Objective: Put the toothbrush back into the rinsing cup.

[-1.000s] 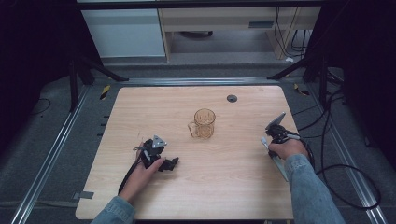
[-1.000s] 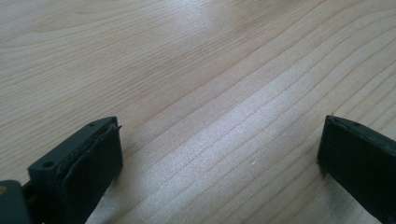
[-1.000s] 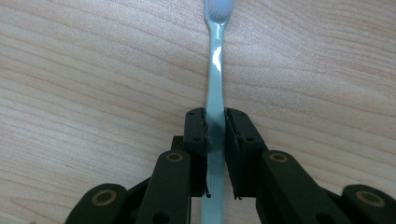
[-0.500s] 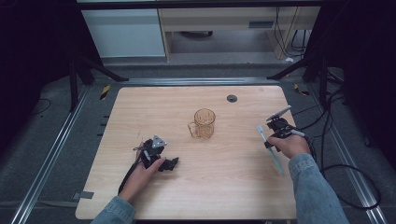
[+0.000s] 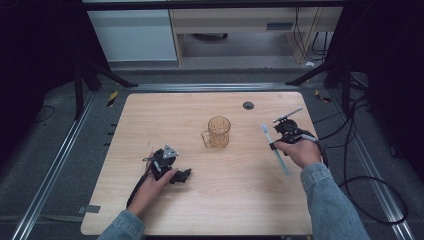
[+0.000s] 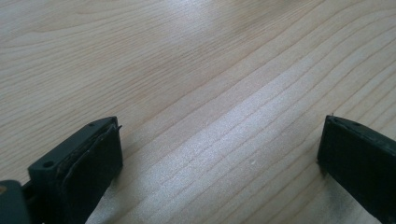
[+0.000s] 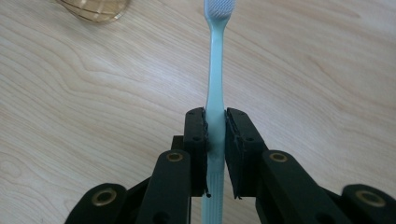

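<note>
Right gripper view: fingers point(image 7: 215, 135) clamped on toothbrush point(image 7: 215, 88); left fingers point(image 6: 93, 161) wide apart, nothing btwn.

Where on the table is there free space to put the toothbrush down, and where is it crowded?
The table is bare along its far edge behind the amber mug, across the near middle between both hands, and at the far left. It is tighter by the mug and beside the left hand-held gripper. The right hand-held gripper clamps the toothbrush.
</note>
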The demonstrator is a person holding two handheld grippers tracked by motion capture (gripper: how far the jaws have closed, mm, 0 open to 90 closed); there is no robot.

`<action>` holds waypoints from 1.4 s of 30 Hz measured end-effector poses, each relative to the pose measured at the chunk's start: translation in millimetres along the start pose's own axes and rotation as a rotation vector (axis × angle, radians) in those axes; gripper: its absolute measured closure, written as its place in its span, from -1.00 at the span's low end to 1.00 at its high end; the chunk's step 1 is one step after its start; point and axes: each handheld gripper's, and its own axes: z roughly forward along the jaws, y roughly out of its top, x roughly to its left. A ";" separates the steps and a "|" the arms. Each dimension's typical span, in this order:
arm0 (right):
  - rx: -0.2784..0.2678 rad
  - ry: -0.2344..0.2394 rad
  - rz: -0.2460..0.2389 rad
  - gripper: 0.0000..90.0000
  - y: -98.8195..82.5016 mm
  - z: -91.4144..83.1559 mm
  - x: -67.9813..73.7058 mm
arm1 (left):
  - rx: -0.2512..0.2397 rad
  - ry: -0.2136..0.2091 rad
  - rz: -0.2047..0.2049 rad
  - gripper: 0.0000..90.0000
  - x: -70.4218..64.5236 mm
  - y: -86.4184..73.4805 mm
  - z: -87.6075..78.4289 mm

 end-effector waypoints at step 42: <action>-0.248 0.180 -0.229 0.76 17.6 12.2 109.6 | -0.003 0.000 0.001 -1.00 0.0 0.2 0.3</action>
